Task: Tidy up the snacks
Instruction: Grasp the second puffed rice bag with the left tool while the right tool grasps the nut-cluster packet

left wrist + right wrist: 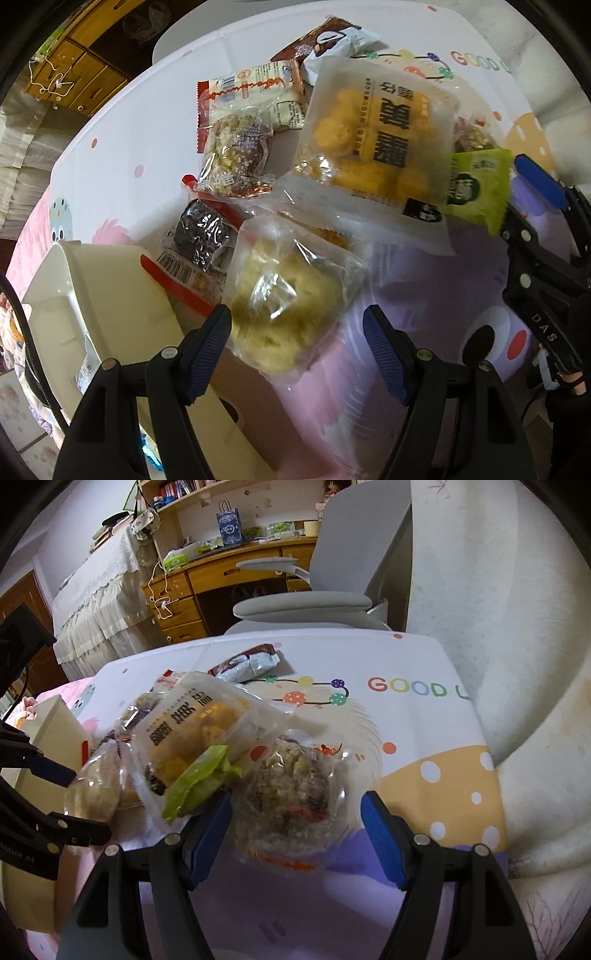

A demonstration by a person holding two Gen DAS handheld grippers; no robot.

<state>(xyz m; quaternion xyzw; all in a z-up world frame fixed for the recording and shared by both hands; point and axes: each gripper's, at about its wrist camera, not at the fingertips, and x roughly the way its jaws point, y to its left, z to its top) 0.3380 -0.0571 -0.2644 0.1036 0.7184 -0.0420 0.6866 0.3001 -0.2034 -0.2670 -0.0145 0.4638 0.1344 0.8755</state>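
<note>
Left gripper [297,354]: jaws standing apart, gripping nothing, pointing down over a clear bag of pale cake [291,295]. The bag is lying between the two blue pads but apart from both, so this is reading as a hand lining up for a pick, not a hold.

Right gripper [295,834]: jaws likewise released and bare, tilting down toward a clear bag of nut-and-grain bar [290,794], which is sitting between the pads with a gap on either side.

Snack pile, working outward: a green packet [195,784] is resting just beside the right gripper's left-hand pad and leaning on a large frosted bag of yellow puffs [376,147]. That bag is overlapping several others. Beyond it are lying a second nut bar bag [236,158], a dark wrapped piece [205,230], a red-edged cracker packet [255,96] and a brown-and-white packet [325,40] (the farthest one, alone near the far edge).

White bin [103,280]: standing open just beside the pile on the left, touching the red-edged wrappers; judged to be the place the snacks are going, hence its nearness to the left hand.

Tablecloth [406,709]: printed, covering the table, carrying everything.

Status: nothing visibly sorted; snacks are still heaped loose outside the bin.
</note>
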